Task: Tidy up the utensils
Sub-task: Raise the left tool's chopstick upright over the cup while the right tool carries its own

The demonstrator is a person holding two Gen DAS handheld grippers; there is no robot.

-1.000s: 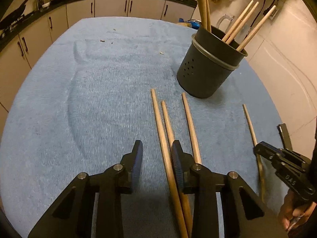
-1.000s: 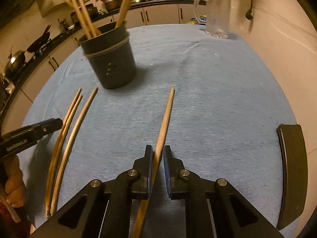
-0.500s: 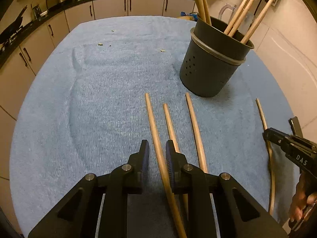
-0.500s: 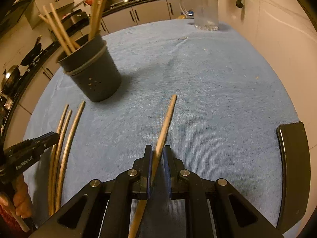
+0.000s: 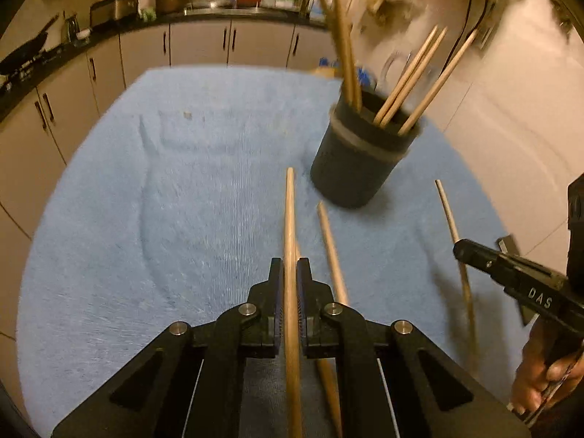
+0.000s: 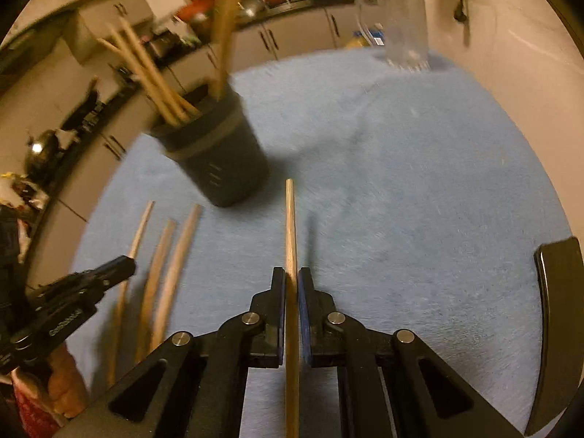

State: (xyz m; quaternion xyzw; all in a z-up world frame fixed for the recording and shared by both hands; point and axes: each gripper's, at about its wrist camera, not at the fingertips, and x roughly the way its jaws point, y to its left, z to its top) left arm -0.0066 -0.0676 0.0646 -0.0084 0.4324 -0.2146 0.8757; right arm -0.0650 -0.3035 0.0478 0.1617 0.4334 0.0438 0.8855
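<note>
A wooden chopstick (image 5: 290, 211) runs between the pads of my left gripper (image 5: 290, 267), whose jaws are closing onto it; its far end is off the cloth. Two more chopsticks (image 5: 330, 244) lie beside it on the blue cloth (image 5: 182, 200). A thinner chopstick (image 6: 290, 219) is in my right gripper (image 6: 291, 274), whose jaws are tightening on it, its tip raised. The dark perforated holder (image 5: 357, 168), with several chopsticks standing in it, is just ahead, right of the left gripper and left of the right one (image 6: 219, 160).
A clear glass jug (image 6: 405, 25) stands at the cloth's far edge. A black curved chair back (image 6: 554, 310) rises at the right edge. Kitchen cabinets and a cluttered counter (image 5: 197, 40) run behind. A hand (image 5: 547, 376) holds the right gripper's handle.
The left gripper's jaws closed on the leftmost chopstick and raised it. The right gripper also rose with its chopstick. Both views now sit higher, with the holder further off.
</note>
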